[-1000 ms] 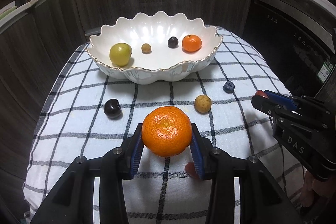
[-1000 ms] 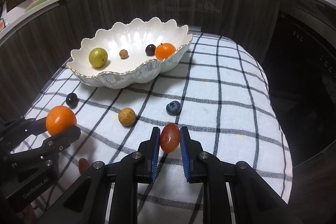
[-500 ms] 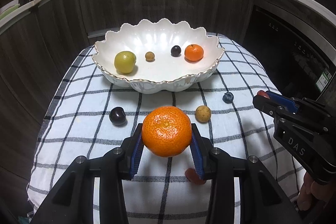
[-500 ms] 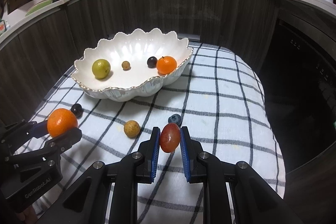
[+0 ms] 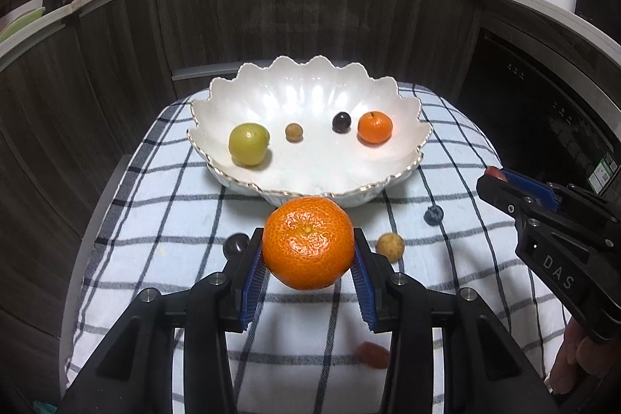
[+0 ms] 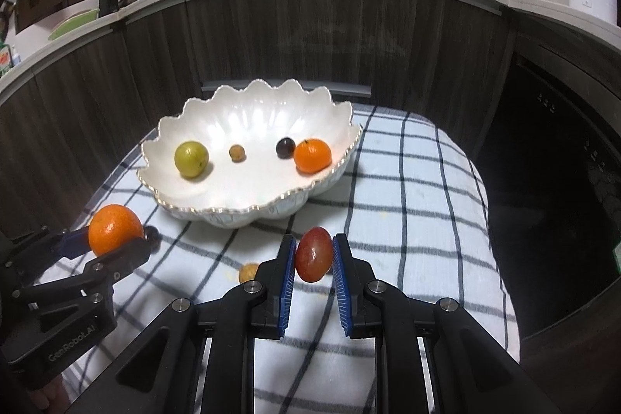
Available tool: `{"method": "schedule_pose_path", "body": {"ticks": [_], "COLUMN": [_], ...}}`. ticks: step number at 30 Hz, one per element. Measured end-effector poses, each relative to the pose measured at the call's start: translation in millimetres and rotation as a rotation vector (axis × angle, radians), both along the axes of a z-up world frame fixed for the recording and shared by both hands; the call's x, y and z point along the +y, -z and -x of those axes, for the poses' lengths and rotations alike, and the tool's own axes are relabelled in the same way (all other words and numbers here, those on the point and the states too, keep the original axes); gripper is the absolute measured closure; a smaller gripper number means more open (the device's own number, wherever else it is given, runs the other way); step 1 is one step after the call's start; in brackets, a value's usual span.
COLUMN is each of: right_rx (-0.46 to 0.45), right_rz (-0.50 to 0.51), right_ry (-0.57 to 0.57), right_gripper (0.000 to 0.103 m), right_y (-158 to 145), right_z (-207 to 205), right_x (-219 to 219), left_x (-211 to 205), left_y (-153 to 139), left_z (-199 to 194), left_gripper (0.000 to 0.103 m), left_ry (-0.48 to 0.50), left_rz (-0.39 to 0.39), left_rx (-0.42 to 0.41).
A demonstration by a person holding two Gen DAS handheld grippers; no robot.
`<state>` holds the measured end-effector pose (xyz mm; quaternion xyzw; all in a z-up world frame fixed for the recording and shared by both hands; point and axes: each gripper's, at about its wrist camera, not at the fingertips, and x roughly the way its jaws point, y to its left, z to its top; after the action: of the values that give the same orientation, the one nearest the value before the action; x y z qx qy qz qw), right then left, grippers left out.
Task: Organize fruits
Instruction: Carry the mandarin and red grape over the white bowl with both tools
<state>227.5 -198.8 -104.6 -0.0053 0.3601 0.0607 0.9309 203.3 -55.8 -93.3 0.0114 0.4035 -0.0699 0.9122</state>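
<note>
My left gripper (image 5: 308, 251) is shut on a large orange mandarin (image 5: 308, 241), held above the checked cloth just in front of the white scalloped bowl (image 5: 419, 146). My right gripper (image 6: 313, 255) is shut on a red grape (image 6: 313, 254), also lifted off the cloth. Inside the bowl lie a green fruit (image 5: 248, 143), a small tan fruit (image 5: 294, 132), a dark grape (image 5: 341, 122) and a small mandarin (image 5: 374, 127). On the cloth lie a dark grape (image 5: 235, 244), a tan fruit (image 5: 390, 247), a blueberry (image 5: 433, 215) and a red fruit (image 5: 372, 355).
The checked cloth (image 5: 163, 212) covers a small rounded table that drops off on all sides. Dark wood cabinets (image 5: 271, 22) stand close behind the bowl, with a dark appliance front (image 5: 543, 111) at the right. A hand (image 5: 578, 363) holds the right gripper's handle.
Both grippers have risen with their fruit, so the bowl and the loose fruit sit lower in both views. Neither grip has altered.
</note>
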Motion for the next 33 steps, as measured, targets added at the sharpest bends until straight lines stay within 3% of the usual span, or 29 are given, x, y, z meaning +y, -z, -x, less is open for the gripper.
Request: {"method": "schedule_pose_path", "body": {"ticks": [19,33], "right_rx": [-0.054,-0.043], "right_rz": [-0.005,-0.006], "right_ry": [0.004,-0.001], "right_gripper": [0.082,0.082], "right_y": [-28.8,-38.7], "right_z": [-41.4,-76.3], "right_x": [14.2,26.9], "left_x": [5.8,13.3], "left_y": [-21.2,-23.5], "left_z": [-53.1,-95.5], "left_gripper": [0.062,0.062], "left_ry": [0.039,0.061], "left_rz": [0.009,0.027], "left_rx": [0.0,0.01]}}
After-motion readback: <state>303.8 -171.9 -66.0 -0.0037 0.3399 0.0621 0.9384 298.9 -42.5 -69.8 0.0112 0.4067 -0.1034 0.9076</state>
